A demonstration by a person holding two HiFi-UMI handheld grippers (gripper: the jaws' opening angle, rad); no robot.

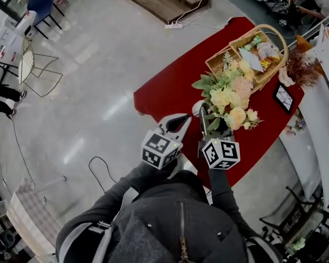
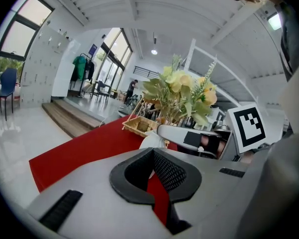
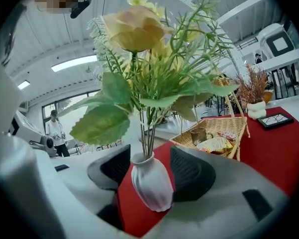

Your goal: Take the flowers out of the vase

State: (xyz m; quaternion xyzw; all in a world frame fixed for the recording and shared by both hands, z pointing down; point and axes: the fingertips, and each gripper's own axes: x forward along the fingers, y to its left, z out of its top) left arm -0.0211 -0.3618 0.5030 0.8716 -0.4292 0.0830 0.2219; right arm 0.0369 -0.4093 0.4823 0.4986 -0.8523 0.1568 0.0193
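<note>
White vase (image 3: 150,183) between parted jaws of right gripper (image 3: 148,167), mostly hidden overhead by flowers (image 1: 230,100); left gripper (image 2: 152,153) closed, empty; open floor (image 1: 98,92) at 9 o'clock.

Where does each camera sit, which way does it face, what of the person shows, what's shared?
Head view: on the head, steeply down at table and flowers; shows jacket, left gripper, right gripper.
Left gripper view: on that gripper, along its shut jaws toward the flowers.
Right gripper view: on that gripper, open jaws flanking the vase.
All share flowers, basket.
</note>
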